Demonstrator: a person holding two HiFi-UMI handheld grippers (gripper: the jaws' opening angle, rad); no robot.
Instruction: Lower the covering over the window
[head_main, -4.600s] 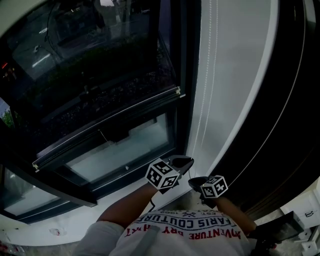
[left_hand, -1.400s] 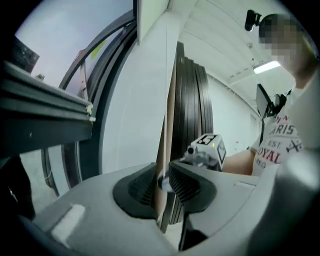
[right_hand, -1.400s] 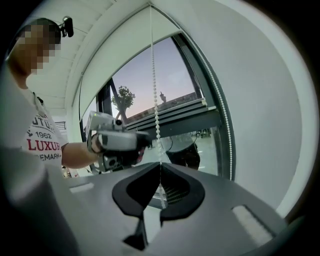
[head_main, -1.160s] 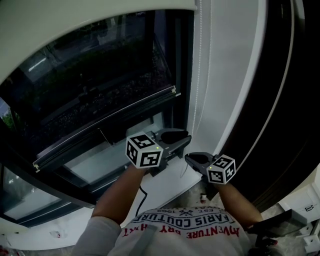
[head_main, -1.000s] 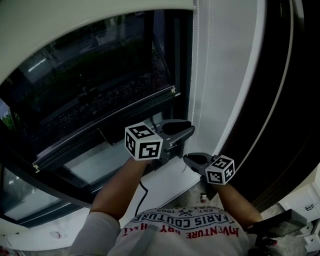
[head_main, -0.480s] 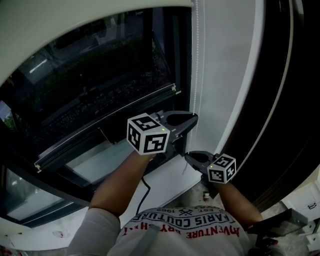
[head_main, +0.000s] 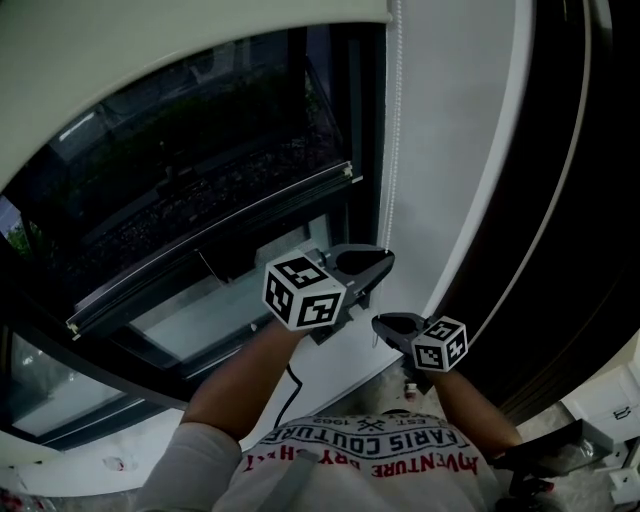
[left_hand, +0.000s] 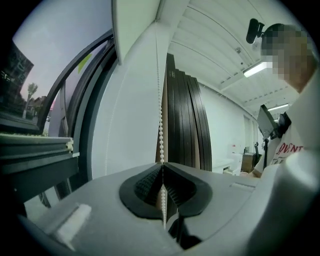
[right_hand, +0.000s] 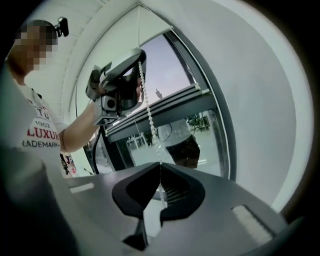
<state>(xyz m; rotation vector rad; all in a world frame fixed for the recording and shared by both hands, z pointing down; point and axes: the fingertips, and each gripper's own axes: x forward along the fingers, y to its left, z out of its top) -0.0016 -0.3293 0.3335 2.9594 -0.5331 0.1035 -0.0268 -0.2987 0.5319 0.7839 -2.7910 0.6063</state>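
A white roller blind (head_main: 150, 60) hangs over the top of the dark window (head_main: 200, 190); it also shows in the left gripper view as the blind's edge (left_hand: 132, 30). Its white bead chain (head_main: 392, 140) drops down the white wall beside the frame. My left gripper (head_main: 384, 262) is shut on the bead chain (left_hand: 161, 120), which runs up from between the closed pads. Just below it my right gripper (head_main: 379, 323) is shut on the same chain (right_hand: 148, 112). The right gripper view shows the left gripper (right_hand: 120, 80) above, with the chain stretched between the two.
The window's lower sash bar (head_main: 210, 235) and white sill (head_main: 330, 365) lie under my arms. Dark slatted panels (head_main: 560, 200) stand to the right of the white wall. A black cable (head_main: 288, 385) hangs by my left forearm. White equipment (head_main: 610, 440) sits at lower right.
My left gripper rose up the chain with open jaws, shut on the chain, then came down a little. The blind's lower edge hangs lower than before. The right gripper stayed shut, nearly still.
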